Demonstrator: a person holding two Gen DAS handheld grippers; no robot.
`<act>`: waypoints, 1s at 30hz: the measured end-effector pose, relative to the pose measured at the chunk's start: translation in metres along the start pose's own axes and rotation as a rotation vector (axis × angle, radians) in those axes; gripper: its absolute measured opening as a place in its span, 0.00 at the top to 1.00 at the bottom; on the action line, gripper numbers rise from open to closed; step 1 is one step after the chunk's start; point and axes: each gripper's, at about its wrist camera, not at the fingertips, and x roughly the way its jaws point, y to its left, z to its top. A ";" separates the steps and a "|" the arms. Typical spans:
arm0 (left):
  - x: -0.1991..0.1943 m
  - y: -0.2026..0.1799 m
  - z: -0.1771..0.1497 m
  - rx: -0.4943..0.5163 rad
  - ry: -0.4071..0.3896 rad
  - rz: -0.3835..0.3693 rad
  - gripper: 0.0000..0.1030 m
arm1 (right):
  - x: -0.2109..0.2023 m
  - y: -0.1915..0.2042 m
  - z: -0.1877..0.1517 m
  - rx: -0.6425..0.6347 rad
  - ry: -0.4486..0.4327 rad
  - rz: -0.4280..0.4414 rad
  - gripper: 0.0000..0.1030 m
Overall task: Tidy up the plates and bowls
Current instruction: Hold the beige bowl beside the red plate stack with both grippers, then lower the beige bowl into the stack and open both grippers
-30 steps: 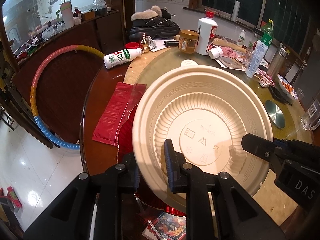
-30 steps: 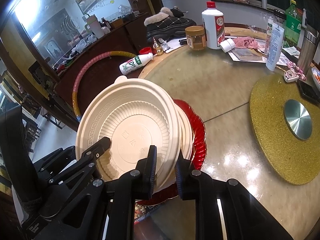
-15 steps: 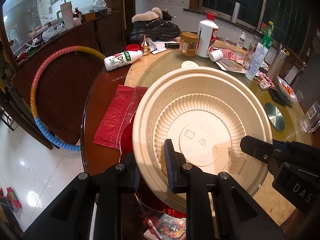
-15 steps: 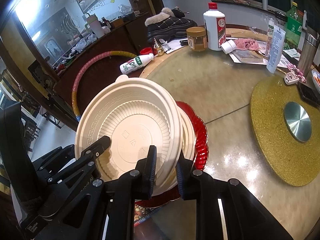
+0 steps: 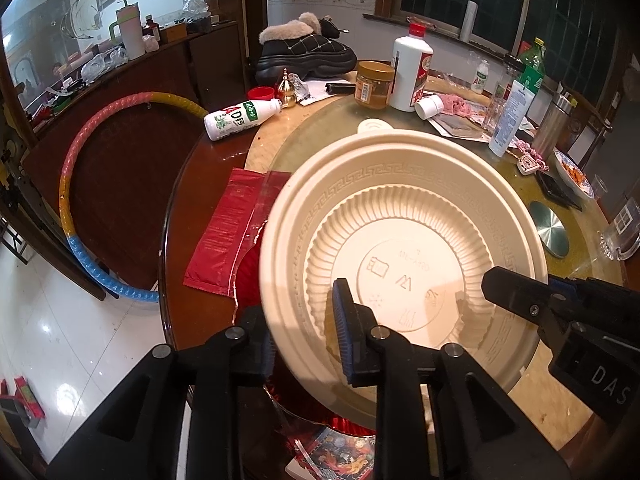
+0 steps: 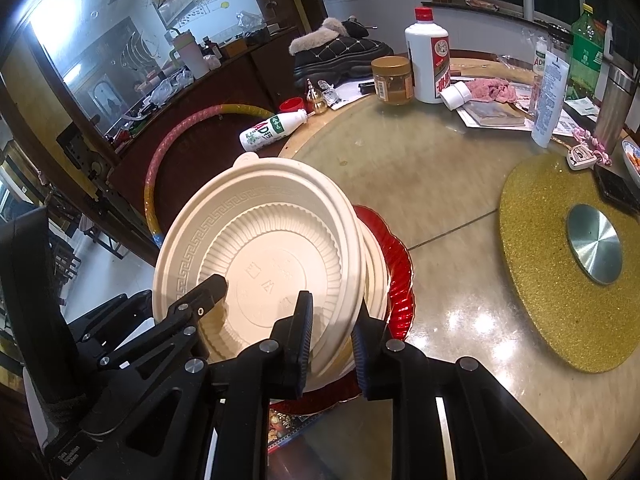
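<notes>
The left gripper [image 5: 306, 344] clamps the near-left rim of the cream bowl [image 5: 404, 248], which tilts up ahead of it. The right gripper [image 6: 330, 344] pinches the bowl's right rim, just above the red plate [image 6: 400, 280].

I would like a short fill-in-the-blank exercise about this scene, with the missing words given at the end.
1. Both hand-held grippers, left and right, are shut on the rim of the same cream ____.
2. Under the cream bowl lies a plate whose colour is ____.
3. The white milk bottle near the table edge is lying on its ____.
4. The tall white bottle has a cap coloured ____.

Missing words: bowl; red; side; red
</notes>
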 end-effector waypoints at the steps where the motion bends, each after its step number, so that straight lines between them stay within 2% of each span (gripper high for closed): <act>1: -0.001 0.000 0.000 -0.001 -0.006 0.000 0.79 | 0.000 0.000 0.000 -0.001 0.000 -0.001 0.80; 13: -0.004 0.001 0.004 -0.002 -0.010 -0.002 0.79 | -0.002 0.000 0.000 -0.002 -0.007 0.003 0.80; 22: -0.002 -0.001 0.006 0.000 -0.007 -0.011 0.67 | -0.004 -0.001 0.002 0.006 -0.012 0.013 0.79; 24: -0.002 0.001 0.006 -0.010 -0.010 -0.011 0.49 | -0.004 -0.002 0.003 0.009 -0.013 0.012 0.78; 26: -0.004 0.004 0.007 -0.024 -0.018 -0.016 0.43 | -0.005 -0.003 0.003 0.016 -0.015 0.012 0.63; 30: -0.007 0.008 0.007 -0.043 -0.022 -0.030 0.42 | -0.007 -0.003 0.004 0.014 -0.026 0.009 0.60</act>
